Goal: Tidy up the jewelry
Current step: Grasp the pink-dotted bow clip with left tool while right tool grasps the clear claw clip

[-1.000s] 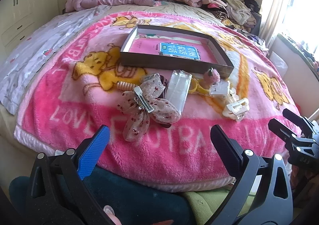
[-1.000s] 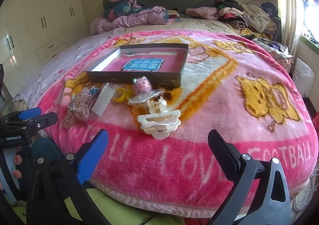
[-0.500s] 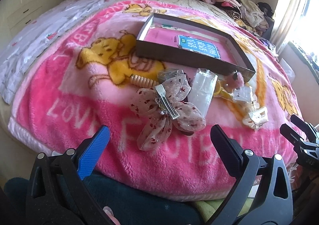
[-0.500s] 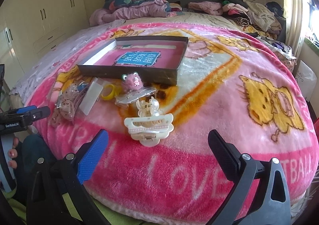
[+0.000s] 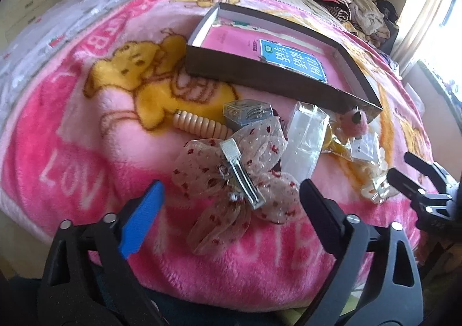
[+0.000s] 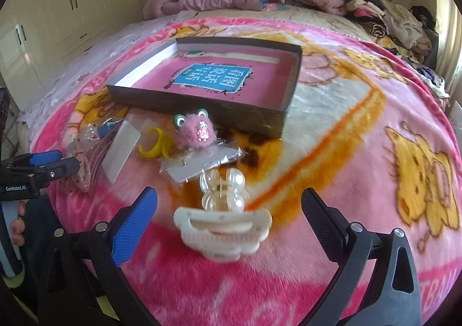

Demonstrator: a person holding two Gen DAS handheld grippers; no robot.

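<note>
Pink blanket (image 6: 332, 152) broad and bare rightward, left tool (image 5: 231, 204) closing, empty, nearer bow clip (image 5: 231, 175), right tool (image 6: 229, 204) released, nearer claw clip (image 6: 222, 230).

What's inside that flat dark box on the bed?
The box holds a pink book or card with a blue label lying flat; no hair clips or jewelry show in it. Whatever lies beneath that pink sheet is covered.

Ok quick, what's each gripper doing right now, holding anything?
Left gripper: jaws closing, nothing gripped; bow hair clip lies between them.
Right gripper: open, empty, around the cream claw clip.
</note>
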